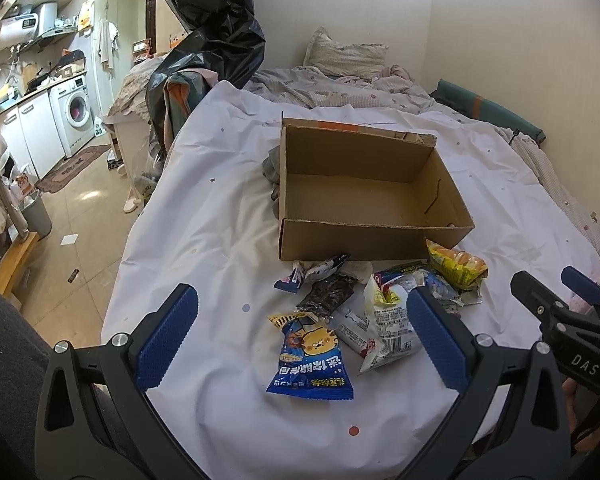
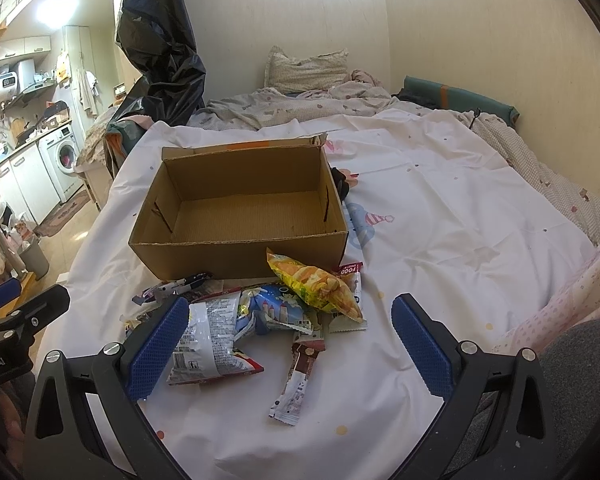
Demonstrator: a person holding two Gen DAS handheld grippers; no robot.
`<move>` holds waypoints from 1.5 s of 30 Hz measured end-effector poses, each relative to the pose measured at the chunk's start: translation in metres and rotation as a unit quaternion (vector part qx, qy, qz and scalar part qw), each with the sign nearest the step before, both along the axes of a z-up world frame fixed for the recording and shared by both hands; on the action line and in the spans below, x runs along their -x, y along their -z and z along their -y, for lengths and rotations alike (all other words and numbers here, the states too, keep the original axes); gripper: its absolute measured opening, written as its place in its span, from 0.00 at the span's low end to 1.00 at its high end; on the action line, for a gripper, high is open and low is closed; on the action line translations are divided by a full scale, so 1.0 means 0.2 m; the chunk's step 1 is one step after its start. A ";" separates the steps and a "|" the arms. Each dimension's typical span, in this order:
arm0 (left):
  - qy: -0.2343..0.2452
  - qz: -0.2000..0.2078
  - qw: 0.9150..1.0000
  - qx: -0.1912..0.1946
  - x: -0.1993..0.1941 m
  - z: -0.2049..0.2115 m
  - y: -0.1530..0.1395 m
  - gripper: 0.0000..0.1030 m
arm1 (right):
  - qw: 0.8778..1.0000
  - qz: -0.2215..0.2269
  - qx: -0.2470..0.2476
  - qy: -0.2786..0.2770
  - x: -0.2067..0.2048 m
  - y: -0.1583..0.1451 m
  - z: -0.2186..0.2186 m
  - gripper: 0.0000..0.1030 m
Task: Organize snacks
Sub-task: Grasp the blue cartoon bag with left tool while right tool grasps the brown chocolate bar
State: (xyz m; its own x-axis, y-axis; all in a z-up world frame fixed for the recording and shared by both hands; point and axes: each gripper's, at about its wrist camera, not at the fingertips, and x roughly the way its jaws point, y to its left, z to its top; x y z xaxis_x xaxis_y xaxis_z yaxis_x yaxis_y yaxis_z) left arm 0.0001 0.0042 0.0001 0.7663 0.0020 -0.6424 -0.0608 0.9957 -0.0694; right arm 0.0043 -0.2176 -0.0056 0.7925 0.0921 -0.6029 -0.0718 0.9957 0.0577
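An open, empty cardboard box [image 1: 364,196] [image 2: 240,216] stands on a white bedsheet. A heap of snack packets lies in front of it: a blue cat-print packet [image 1: 312,356], a dark packet [image 1: 328,294], a yellow packet [image 1: 456,266] [image 2: 320,282], a silver-white packet [image 2: 210,340] [image 1: 388,320] and a brown stick packet [image 2: 296,376]. My left gripper [image 1: 302,340] is open, its jaws wide on either side of the blue packet, holding nothing. My right gripper [image 2: 290,344] is open above the stick packet, holding nothing. The right gripper also shows in the left wrist view [image 1: 556,292].
The bed's left edge [image 1: 140,220] drops to a tiled floor with a kitchen and washing machine [image 1: 74,112] beyond. A black plastic bag [image 1: 216,24] hangs at the bed's far left. Rumpled bedding and a pillow [image 1: 346,56] lie behind the box; a wall [image 1: 520,40] runs along the right.
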 end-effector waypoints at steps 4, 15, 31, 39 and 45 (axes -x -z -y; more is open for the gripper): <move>-0.001 -0.002 1.000 0.002 0.00 -0.01 0.00 1.00 | 1.000 0.000 0.001 0.000 0.00 0.00 0.00 1.00; -0.007 -0.006 1.000 0.006 0.00 -0.03 0.01 1.00 | 0.999 -0.016 -0.026 0.022 -0.03 -0.01 0.07 1.00; -0.084 -0.174 0.980 0.046 -0.35 -0.28 0.15 1.00 | 0.958 -0.234 -0.147 0.076 -0.33 0.21 0.41 0.98; -0.099 -0.301 0.944 0.094 -0.49 -0.27 0.48 0.93 | 0.907 -0.374 -0.188 0.040 -0.46 0.52 0.30 0.61; -0.060 -0.327 0.939 0.086 -0.49 -0.13 0.57 0.93 | 0.906 -0.392 -0.160 0.017 -0.50 0.60 0.17 0.51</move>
State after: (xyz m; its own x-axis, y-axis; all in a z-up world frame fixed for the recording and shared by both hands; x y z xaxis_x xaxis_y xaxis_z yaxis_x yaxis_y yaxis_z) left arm 0.0980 0.0311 -0.1129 0.2095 -0.0827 -0.9743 -0.2580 0.9564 -0.1366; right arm 0.1040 -0.2507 -0.1251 0.1383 0.3449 -0.9284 0.1457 0.9201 0.3636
